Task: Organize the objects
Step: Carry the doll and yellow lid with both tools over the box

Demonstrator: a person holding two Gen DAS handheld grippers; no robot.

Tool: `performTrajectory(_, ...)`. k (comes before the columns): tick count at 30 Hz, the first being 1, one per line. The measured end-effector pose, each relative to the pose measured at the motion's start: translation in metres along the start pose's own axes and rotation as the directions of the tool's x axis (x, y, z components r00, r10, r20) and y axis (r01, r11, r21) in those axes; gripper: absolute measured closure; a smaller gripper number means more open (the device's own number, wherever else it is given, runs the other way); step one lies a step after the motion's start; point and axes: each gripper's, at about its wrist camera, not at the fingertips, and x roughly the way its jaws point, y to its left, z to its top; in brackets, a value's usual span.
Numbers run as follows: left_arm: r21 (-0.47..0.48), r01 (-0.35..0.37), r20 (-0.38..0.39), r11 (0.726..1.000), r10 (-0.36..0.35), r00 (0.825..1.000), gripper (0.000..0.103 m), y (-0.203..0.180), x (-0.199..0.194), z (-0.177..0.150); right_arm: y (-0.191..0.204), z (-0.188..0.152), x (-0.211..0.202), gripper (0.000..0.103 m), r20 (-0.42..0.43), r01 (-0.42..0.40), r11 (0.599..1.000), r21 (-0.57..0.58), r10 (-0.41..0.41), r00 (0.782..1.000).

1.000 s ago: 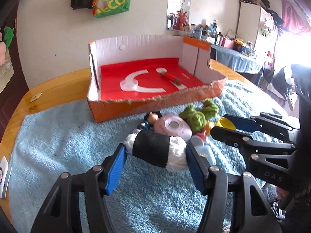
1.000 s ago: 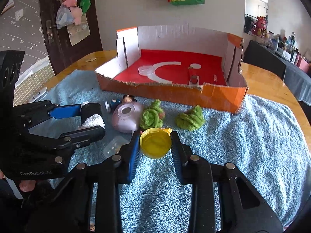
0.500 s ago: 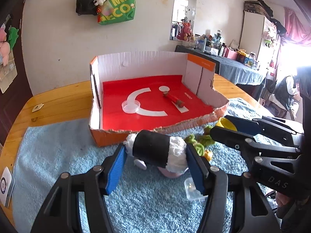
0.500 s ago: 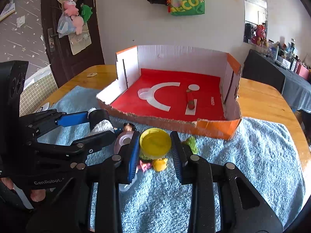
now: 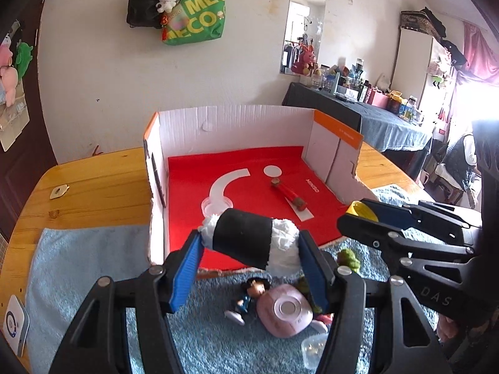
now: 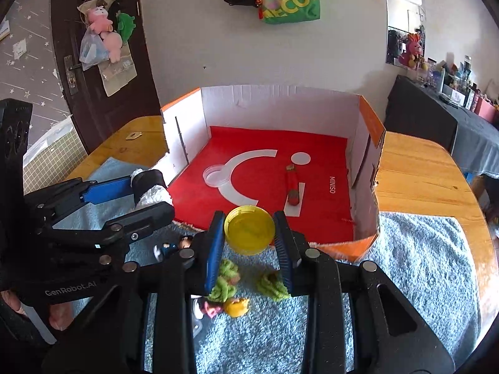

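Observation:
My left gripper point(image 5: 249, 249) is shut on a black and white plush roll point(image 5: 249, 239) and holds it in the air above the front edge of the open cardboard box point(image 5: 237, 131). My right gripper point(image 6: 249, 235) is shut on a yellow round lid point(image 6: 249, 229), also held above the box's front edge point(image 6: 361, 243). The box has a red floor with a red tube point(image 6: 292, 188) and a clear lid point(image 6: 215, 176) lying in it. The plush roll also shows in the right wrist view point(image 6: 149, 188).
On the blue towel point(image 6: 421, 268) below the grippers lie a pink round case point(image 5: 283, 310), a small doll figure point(image 5: 249, 293), green plush pieces point(image 6: 271, 285), a small yellow toy point(image 6: 237, 307) and a clear container point(image 5: 313, 349). The wooden table point(image 6: 418, 171) extends around the box.
Both grippers have risen and moved forward with their objects, from above the toys on the towel to above the box's front edge.

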Motion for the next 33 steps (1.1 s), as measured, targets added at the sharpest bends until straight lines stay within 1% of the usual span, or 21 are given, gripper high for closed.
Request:
performTrajectory(5,-0.009,-0.001,-0.006,1.000,0.001,1.000,0.040,0.002,0.009,0.011,-0.007,0.010,0.009,0.074,-0.017,0.007,1.000,0.008,-0.007,1.000)
performTrajectory(11,-0.031,-0.011,-0.054,0.999,0.010,0.999,0.040,0.008,0.027,0.016,-0.014,0.017,0.023,0.074,-0.047,0.018,1.000,0.011,-0.017,0.999)
performTrajectory(15,-0.029,-0.016,-0.075,0.999,0.013,0.997,0.040,0.009,0.036,0.017,-0.017,0.019,0.036,0.074,-0.080,0.018,1.000,0.017,-0.016,0.997)
performTrajectory(23,-0.050,-0.017,-0.132,0.999,0.010,0.991,0.040,0.016,0.057,0.015,-0.024,0.018,0.062,0.074,-0.162,0.006,0.999,0.036,0.000,0.987)
performTrajectory(28,-0.055,-0.029,-0.162,0.998,0.019,0.987,0.040,0.020,0.068,0.014,-0.028,0.015,0.075,0.074,-0.211,0.011,0.999,0.045,-0.001,0.978)
performTrajectory(33,-0.054,-0.033,-0.182,0.998,0.023,0.983,0.040,0.022,0.077,0.014,-0.028,0.015,0.084,0.074,-0.239,0.018,0.999,0.043,-0.007,0.971)
